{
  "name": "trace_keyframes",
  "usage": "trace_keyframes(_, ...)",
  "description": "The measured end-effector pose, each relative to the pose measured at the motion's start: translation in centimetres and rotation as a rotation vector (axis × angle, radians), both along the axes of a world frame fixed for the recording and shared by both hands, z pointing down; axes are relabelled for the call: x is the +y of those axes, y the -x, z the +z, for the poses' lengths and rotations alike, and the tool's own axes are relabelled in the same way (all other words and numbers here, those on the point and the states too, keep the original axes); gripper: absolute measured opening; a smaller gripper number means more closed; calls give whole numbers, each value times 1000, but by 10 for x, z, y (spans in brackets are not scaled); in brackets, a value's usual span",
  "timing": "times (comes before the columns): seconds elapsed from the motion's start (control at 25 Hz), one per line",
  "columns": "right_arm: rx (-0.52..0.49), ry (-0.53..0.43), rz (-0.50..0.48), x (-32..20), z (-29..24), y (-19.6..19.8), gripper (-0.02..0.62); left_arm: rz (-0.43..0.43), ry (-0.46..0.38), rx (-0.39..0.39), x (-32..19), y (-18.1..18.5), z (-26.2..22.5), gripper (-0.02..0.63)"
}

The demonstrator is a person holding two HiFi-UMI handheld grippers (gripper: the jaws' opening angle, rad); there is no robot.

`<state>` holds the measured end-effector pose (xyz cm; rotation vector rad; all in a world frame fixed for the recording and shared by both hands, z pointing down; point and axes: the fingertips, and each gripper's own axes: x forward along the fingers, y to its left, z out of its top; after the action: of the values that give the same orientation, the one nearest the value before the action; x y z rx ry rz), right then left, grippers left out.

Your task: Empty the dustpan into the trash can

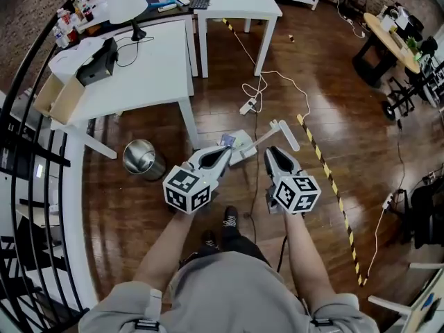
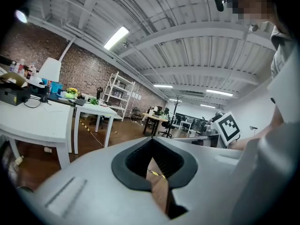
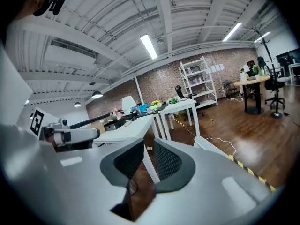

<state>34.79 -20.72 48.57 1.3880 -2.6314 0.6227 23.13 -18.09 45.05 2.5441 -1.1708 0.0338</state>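
We find the brown wooden floor (image 1: 340, 109) open to the right. The white tabletop's leg (image 1: 192, 125) stands between the shiny round metal trash can (image 1: 142, 159) and the white plastic dustpan (image 1: 240, 146); a white power strip (image 1: 248, 107) with cable lies beyond.

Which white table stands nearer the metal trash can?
The larger white table, bearing the white lamp; the round shiny metal trash can stands by its legs.

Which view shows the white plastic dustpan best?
Head view: the white plastic dustpan lies on the wood floor, pan and long handle visible. Right gripper view catches only its handle; left gripper view shows none of it.
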Motion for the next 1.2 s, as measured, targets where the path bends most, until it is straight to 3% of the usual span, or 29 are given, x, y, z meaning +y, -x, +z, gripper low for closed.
trace_keyframes(0.16,9,52,84,-42,41,-21,38,5,30,-33,-31,-13,23,5)
trace_keyframes(0.4,54,132,178,-76,82,-23,51,26,94,-53,-68,-9,46,5)
trace_keyframes(0.64,49,254,379,-113,136,-34,168,109,153,-30,-91,-2,68,5)
trace_keyframes(0.76,60,267,512,-134,162,-47,235,142,189,-39,-89,6,82,5)
trace_keyframes(0.92,67,239,645,-167,177,-63,267,130,250,-34,-89,29,100,5)
trace_keyframes(1.16,94,249,699,-205,183,-71,282,95,330,-46,-87,59,121,5)
trace_keyframes(1.2,107,259,704,-208,184,-73,251,92,333,-42,-87,60,121,5)
